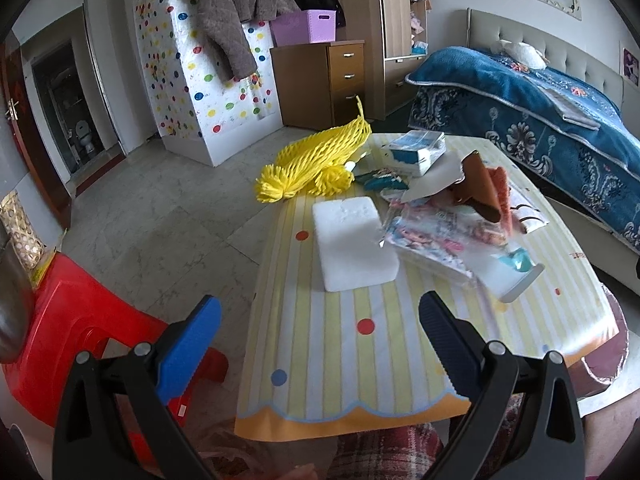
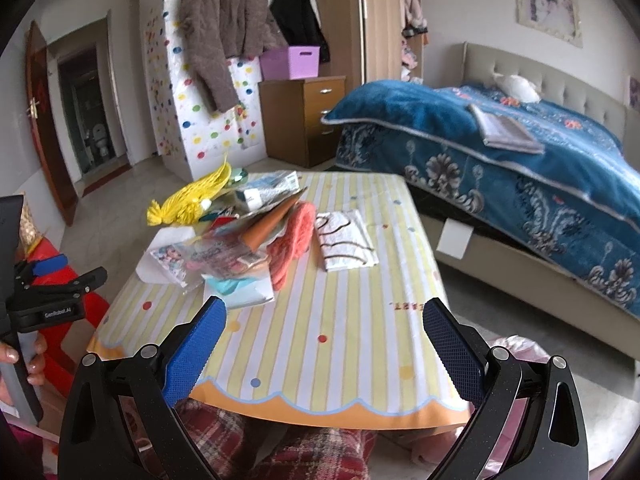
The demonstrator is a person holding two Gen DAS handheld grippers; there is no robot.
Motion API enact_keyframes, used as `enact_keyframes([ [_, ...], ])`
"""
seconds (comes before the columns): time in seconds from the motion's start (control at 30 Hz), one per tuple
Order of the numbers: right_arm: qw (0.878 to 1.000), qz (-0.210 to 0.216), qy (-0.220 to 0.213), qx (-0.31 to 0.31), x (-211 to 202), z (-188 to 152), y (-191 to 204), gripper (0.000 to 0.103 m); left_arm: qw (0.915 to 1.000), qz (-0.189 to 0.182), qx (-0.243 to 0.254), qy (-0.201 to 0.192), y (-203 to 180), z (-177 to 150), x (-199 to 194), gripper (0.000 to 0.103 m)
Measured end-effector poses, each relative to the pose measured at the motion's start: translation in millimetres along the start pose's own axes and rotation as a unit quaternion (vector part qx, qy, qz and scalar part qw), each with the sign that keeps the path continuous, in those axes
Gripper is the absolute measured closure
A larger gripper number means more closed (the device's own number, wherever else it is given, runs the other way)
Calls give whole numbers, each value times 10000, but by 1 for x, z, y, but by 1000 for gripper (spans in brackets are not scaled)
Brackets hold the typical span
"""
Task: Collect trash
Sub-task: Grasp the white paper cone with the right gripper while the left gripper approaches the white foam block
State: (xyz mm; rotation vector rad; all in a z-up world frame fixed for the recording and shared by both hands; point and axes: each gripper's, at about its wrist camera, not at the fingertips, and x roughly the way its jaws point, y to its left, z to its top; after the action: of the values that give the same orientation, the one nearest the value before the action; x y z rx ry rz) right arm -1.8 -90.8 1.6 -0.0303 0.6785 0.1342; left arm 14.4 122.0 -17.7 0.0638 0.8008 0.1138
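Trash lies piled on the far half of a striped table (image 1: 340, 344) (image 2: 344, 320): a yellow foam net (image 1: 316, 160) (image 2: 188, 200), a white foam block (image 1: 352, 238) (image 2: 174, 236), a printed plastic bag (image 1: 436, 236) (image 2: 216, 258), a blue-white carton (image 1: 418, 150) (image 2: 268, 188), brown paper (image 1: 480, 188) (image 2: 276, 220), an orange knit piece (image 2: 294, 240) and a white patterned cloth (image 2: 344, 246). My left gripper (image 1: 320, 340) is open and empty over the table's near left edge. My right gripper (image 2: 324, 344) is open and empty above the table's near edge. The left gripper also shows in the right wrist view (image 2: 60, 276).
A red plastic stool (image 1: 80, 332) stands left of the table. A bed with a blue cover (image 2: 500, 160) runs along the right. A wooden drawer unit (image 1: 324, 80), a purple bin (image 1: 304, 28) and a dotted cabinet (image 1: 208, 80) stand at the back. Pink plastic (image 2: 520, 352) lies at the table's near right.
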Motion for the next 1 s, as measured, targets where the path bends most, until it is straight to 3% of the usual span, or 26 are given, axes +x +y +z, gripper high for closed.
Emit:
enact_keyframes([
  [0.3,9993,-217,211,-213,29,-5,3,5,9984,-428,-288,212,5,-2,18,7],
  [0.43,9984,-354,173,-399,39,-2,0,8,9984,-354,-329,281,6,0,25,7],
  [0.57,9986,-226,218,-417,55,3,-9,12,9986,-318,-332,251,8,5,32,7],
  [0.6,9987,-192,231,-418,59,5,-10,13,9987,-311,-327,231,8,7,33,7],
  [0.67,9984,-181,284,-444,69,8,-14,28,9987,-301,-367,199,9,12,38,7],
  [0.7,9984,-142,343,-430,78,11,-17,31,9986,-308,-395,189,10,14,40,7],
  [1.0,9977,55,653,-149,147,28,-40,41,9985,-223,-495,64,14,40,65,7],
])
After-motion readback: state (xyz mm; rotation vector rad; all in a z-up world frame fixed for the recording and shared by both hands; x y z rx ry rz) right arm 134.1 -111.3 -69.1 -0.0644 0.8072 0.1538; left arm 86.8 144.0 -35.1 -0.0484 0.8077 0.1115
